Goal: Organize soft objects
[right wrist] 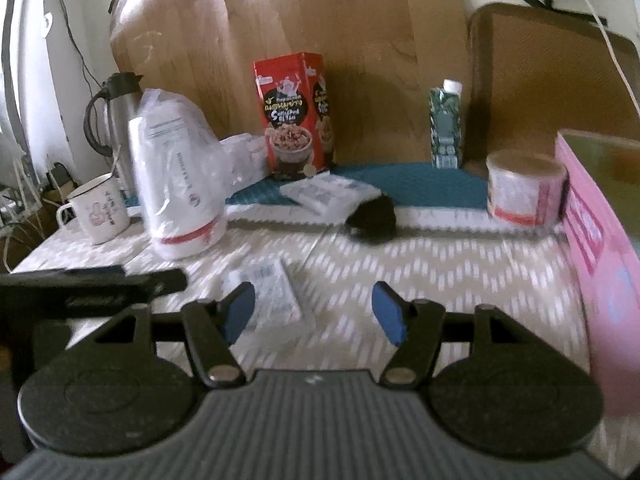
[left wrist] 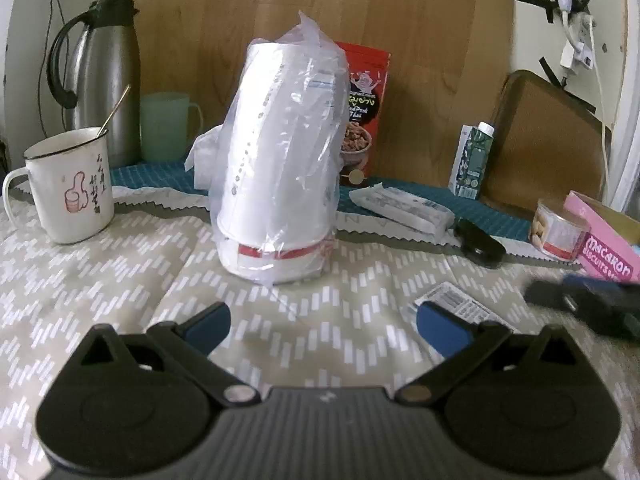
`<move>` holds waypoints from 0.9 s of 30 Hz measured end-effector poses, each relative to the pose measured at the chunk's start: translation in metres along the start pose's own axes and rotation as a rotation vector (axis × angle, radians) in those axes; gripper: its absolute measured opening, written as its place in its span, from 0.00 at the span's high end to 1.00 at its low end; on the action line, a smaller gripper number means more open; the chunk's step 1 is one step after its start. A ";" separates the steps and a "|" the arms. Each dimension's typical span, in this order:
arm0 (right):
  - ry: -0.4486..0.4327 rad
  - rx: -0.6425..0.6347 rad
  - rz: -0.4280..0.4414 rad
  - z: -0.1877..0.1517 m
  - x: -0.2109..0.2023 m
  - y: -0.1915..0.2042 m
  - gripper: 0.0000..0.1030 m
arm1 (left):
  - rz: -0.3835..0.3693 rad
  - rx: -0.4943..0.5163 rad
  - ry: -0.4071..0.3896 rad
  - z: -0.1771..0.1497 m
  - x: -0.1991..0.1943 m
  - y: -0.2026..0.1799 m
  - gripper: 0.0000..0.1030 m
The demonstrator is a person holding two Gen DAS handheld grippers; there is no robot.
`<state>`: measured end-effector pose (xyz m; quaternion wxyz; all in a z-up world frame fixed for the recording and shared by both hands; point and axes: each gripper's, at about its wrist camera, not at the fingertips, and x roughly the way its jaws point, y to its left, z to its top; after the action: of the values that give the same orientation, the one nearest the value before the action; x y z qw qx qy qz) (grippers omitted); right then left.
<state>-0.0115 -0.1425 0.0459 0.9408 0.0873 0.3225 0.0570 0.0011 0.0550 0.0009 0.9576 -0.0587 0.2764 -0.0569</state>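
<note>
I find both tools idle over the patterned cloth (left wrist: pixel 100 280). My left gripper (left wrist: pixel 322 326) has its fingers spread wide with nothing between them; my right gripper (right wrist: pixel 314 312) is likewise spread and empty. I take the bagged cup stack (left wrist: pixel 280 160) as landmark: it stands upright on the cloth, directly ahead of the left gripper and apart from it. The soft items I judge to be in question are two tissue packs. The small pack (right wrist: pixel 268 292) lies flat on the cloth, nearer me than the stack and to its right, just beside the right gripper's left finger and partly behind it. The long pack (left wrist: pixel 404 210) lies behind and to the right of the stack, on the edge of the blue mat (left wrist: pixel 492 220), touching or nearly touching a black object (left wrist: pixel 480 242). The mug (left wrist: pixel 68 188) sits left of the stack, the red box (left wrist: pixel 366 108) behind it, the pink box (left wrist: pixel 604 248) far right. Step in hand, in my judgement: the approach, before any grasp; nothing is held. The next move calls for shifting the right gripper left so the small pack sits between the fingers, lowering to the cloth, then closing gently, since the pack will crush. Risk: pinching the cloth with it.
</note>
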 end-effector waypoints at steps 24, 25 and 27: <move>0.112 -0.018 0.017 -0.037 -0.037 -0.032 0.50 | -0.330 -0.094 0.071 -0.005 -0.021 -0.017 0.04; 0.108 0.025 0.037 -0.045 -0.050 -0.037 0.50 | -0.392 -0.085 0.094 -0.005 -0.024 -0.030 0.05; 0.080 0.120 0.059 -0.059 -0.070 -0.045 0.50 | -0.469 -0.036 0.123 -0.005 -0.030 -0.057 0.11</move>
<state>-0.1010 -0.1902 0.0328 0.9181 0.1508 0.3600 0.0686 -0.0312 0.0021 0.0207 0.8983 -0.1347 0.3141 -0.2761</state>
